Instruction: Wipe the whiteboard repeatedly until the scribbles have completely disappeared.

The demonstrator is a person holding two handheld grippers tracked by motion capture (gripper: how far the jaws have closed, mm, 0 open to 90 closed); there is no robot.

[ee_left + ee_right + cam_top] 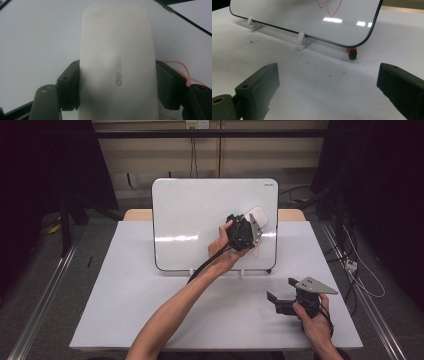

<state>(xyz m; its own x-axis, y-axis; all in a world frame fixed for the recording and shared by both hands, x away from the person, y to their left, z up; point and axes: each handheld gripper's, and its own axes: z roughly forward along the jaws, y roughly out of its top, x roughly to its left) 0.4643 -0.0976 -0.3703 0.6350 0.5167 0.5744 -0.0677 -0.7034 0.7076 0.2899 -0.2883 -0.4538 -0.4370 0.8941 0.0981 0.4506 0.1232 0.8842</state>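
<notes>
You're pressing the white eraser against the whiteboard's right side, left gripper clamping it tight, right gripper sitting wide open and empty below the whiteboard's right corner

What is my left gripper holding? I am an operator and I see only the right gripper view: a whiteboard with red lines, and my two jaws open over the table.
Observer: The left gripper is shut on a white eraser; its jaws press both long sides.
Operator: Where is the eraser against the board?
Observer: In the high view it is at the right part of the whiteboard, just above the red marks.
Operator: And where is my right gripper?
Observer: The right gripper is low over the table, in front of the board's right corner, jaws apart with nothing between them.
</notes>
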